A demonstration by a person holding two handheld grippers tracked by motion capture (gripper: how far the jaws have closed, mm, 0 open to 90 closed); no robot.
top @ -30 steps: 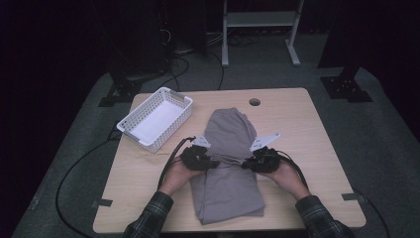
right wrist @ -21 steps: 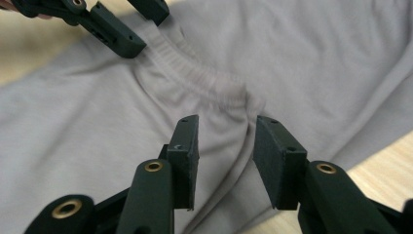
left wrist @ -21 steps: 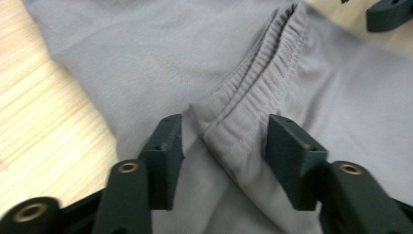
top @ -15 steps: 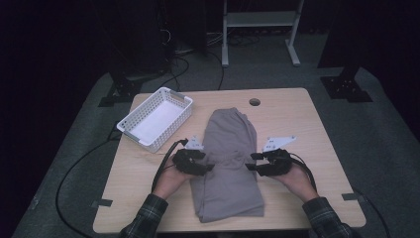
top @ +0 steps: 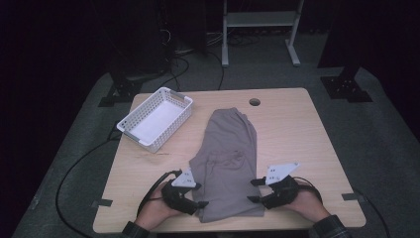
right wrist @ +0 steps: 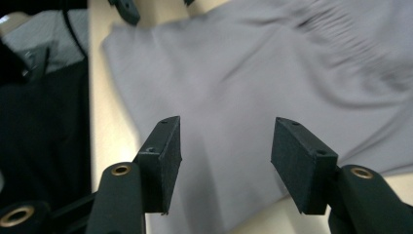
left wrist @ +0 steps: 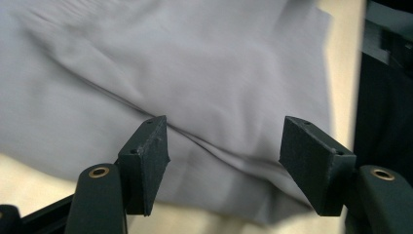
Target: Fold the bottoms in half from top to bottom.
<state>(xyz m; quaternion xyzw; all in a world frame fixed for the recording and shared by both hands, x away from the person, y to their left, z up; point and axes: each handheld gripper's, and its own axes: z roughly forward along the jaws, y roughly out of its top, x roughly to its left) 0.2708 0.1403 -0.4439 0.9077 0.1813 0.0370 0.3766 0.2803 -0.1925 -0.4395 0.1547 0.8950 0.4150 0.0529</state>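
- High view: grey folded garment (top: 229, 166) lies flat on the wooden table (top: 302, 144), roughly mid-table, nearer my edge. Long axis runs from me away toward the far edge; narrow end points far, toward the round hole (top: 254, 102), wide end sits at my edge.
- High view: my left gripper (top: 198, 194) is at the garment's near-left corner, my right gripper (top: 253, 190) at its near-right edge, both pointing inward at the cloth. White basket (top: 156, 119) sits well apart at far left.
- Left gripper view: jaws have just been opening and now stand apart; pads are off the cloth. Garment (left wrist: 195, 83) lies under and beyond the gap, a fold line running diagonally across it. Picture is blurred.
- Right gripper view: jaws have just been opening too and stand apart, gripping nothing. Garment (right wrist: 272, 78) spreads beyond them, its edge running along the bare table (right wrist: 104, 112) strip at left.
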